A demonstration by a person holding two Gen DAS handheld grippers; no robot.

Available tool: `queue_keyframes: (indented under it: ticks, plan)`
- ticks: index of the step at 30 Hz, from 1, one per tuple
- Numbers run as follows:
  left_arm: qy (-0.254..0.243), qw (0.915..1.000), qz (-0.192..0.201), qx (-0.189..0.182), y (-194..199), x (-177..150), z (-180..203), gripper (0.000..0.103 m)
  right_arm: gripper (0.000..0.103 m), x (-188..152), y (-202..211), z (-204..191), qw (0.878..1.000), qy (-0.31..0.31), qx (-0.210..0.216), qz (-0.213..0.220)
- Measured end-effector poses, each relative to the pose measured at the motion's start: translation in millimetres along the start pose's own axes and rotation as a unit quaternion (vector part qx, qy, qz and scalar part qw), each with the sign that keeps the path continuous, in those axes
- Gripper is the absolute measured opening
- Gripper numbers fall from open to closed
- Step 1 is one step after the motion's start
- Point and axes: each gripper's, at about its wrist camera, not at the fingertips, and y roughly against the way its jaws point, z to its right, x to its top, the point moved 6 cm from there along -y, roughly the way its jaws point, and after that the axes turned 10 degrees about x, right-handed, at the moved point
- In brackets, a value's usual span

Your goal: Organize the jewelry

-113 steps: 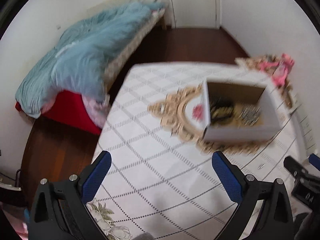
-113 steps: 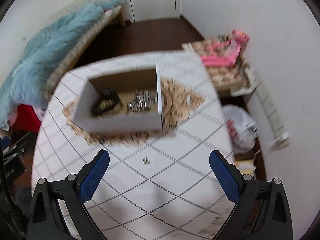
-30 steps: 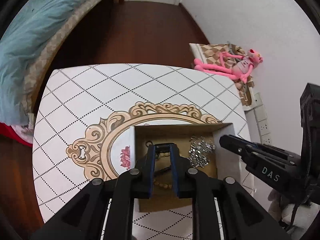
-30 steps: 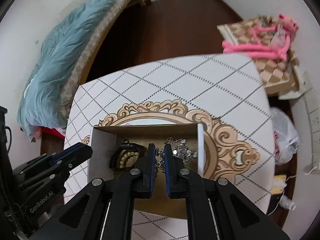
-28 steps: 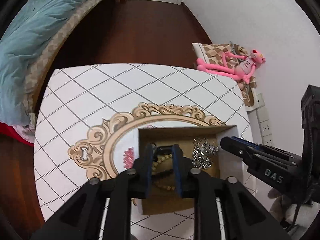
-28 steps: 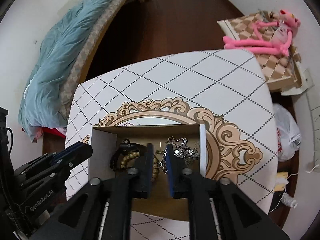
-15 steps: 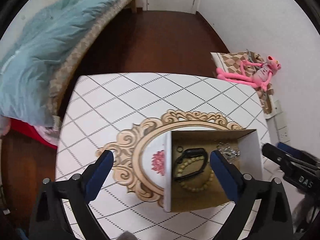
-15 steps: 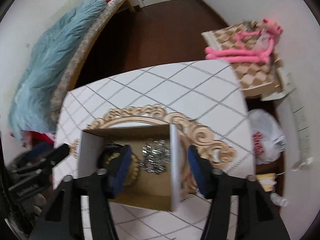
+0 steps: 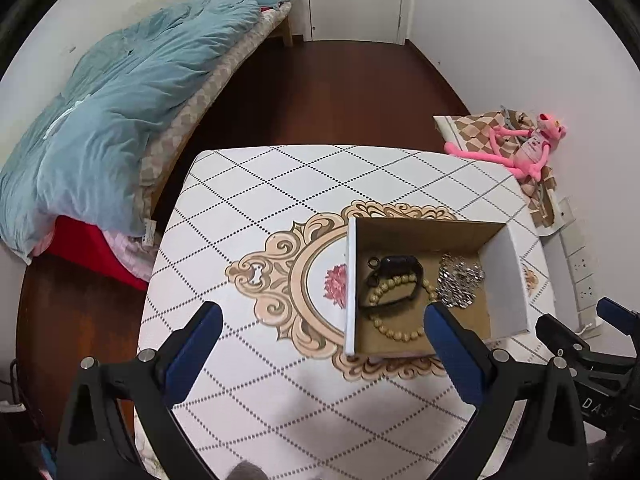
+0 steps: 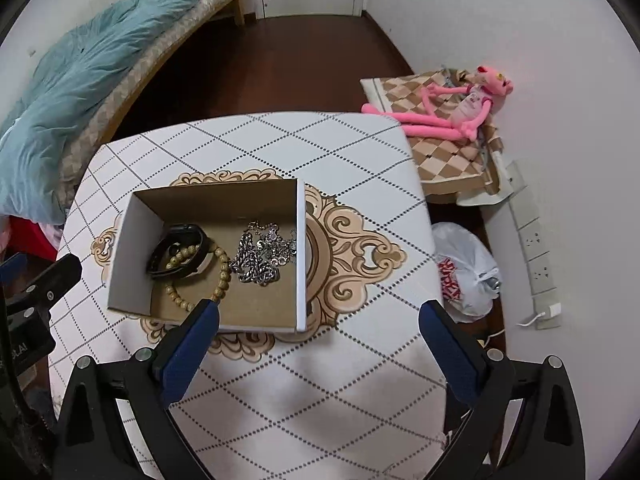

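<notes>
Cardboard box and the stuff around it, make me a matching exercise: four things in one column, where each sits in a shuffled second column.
Things:
1. silver chain pile
2. black band
3. pink plush toy
4. white plastic bag

Places:
A. on the floor beside the table
B. in the open cardboard box, right side
C. on a checkered cushion by the wall
D. in the box, left side, over the wooden bead bracelet

Pairs: 1-B, 2-D, 3-C, 4-A

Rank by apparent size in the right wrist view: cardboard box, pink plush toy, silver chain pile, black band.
1. cardboard box, clearly largest.
2. pink plush toy, long and thin.
3. silver chain pile and black band look about alike; not ranked. The toy lies farther from the camera, so its true size is uncertain.
</notes>
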Motion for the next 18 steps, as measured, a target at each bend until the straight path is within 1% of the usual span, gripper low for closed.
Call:
queue_keyframes:
  ticks: [3,5,9,12,16,18]
  plan:
    - [0.001,0.9998,0.019,0.002,22.8,-5.2,-5.2,0.103,0.101,-7.1,21.8,-2.8,1.0,0.0,0.002,0.015]
    - [0.005,0.9996,0.028,0.001,36.6,-9.2,-7.8,0.103,0.101,-12.7,40.2,-5.5,1.0,0.002,-0.004,0.031]
    - [0.017,0.9987,0.047,0.001,75.1,-19.9,-18.9,0.103,0.101,-24.3,78.1,-10.2,0.998,0.005,-0.005,0.056]
    - [0.012,0.9968,0.079,0.011,105.3,-26.1,-24.0,0.103,0.101,-32.0,110.2,-15.8,0.997,0.01,-0.007,0.079]
    - [0.019,0.9957,0.091,0.007,136.0,-32.0,-31.4,0.103,0.101,-42.8,155.4,-24.0,0.994,0.016,-0.005,0.108]
    - [0.022,0.9943,0.105,0.005,155.8,-34.9,-36.5,0.103,0.102,-47.2,175.3,-25.8,0.992,0.017,-0.003,0.122]
